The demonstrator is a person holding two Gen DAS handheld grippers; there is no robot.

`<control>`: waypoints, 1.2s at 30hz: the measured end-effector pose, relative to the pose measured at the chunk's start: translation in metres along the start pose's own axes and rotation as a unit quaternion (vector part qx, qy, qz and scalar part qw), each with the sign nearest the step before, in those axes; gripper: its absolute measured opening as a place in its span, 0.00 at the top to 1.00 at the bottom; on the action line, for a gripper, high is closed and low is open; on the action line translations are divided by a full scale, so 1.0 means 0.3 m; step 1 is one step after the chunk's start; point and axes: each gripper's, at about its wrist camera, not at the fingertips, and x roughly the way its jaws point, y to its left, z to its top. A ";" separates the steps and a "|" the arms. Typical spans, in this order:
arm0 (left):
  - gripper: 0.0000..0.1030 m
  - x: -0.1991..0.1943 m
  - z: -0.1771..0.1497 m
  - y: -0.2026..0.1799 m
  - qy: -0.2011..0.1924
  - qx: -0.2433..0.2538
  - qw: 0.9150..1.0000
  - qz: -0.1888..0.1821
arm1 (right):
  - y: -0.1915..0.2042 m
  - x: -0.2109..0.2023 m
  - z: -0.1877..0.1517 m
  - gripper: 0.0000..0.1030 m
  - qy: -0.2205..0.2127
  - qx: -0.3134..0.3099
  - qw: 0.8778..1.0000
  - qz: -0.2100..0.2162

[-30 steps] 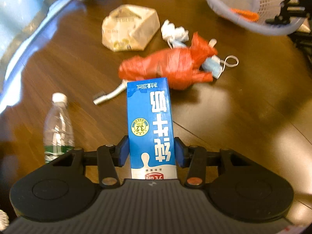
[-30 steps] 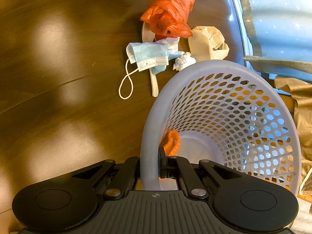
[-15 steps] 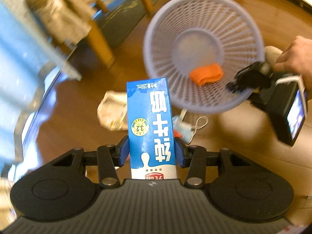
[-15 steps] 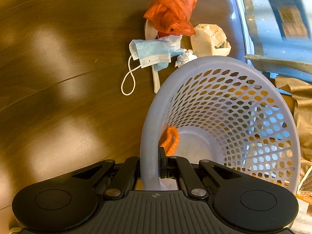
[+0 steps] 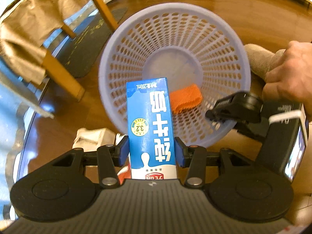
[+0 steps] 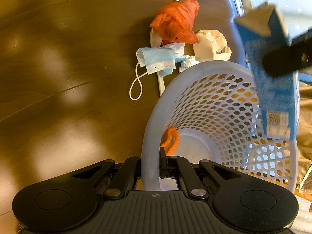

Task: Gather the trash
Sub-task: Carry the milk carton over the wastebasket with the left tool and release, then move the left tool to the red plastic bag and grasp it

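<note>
A domestic room, probably a dining area, is indicated. A dark polished wooden tabletop (image 6: 58,78) is seen ahead of the right fingers. Beyond the left fingers, to their left, a light wooden chair (image 5: 64,72) draped with tan cloth (image 5: 29,25) is set on a floor with a dark patterned mat (image 5: 85,48). Household litter is scattered ahead of the right fingers: a pale blue disposable face mask (image 6: 156,60) and a crumpled orange plastic bag (image 6: 175,21).
</note>
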 end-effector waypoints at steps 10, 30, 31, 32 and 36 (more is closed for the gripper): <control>0.39 -0.021 0.037 0.047 -0.071 -0.057 0.996 0.019 | -0.001 0.005 0.007 1.00 -0.004 0.006 1.000 0.004; 0.40 -0.116 -0.269 0.298 -0.011 -0.148 0.985 0.089 | -0.031 0.013 0.001 1.00 0.003 0.022 1.000 0.001; 0.40 -0.118 -0.298 0.305 -0.004 -0.152 0.984 0.093 | -0.032 0.015 -0.001 1.00 0.004 0.022 1.000 0.001; 0.40 -0.118 -0.322 0.312 0.003 -0.156 0.983 0.094 | -0.033 0.017 -0.003 1.00 0.005 0.023 1.000 0.000; 0.39 -0.112 -0.435 0.354 0.028 -0.168 0.980 0.107 | -0.038 0.023 -0.004 1.00 0.008 0.024 1.000 -0.001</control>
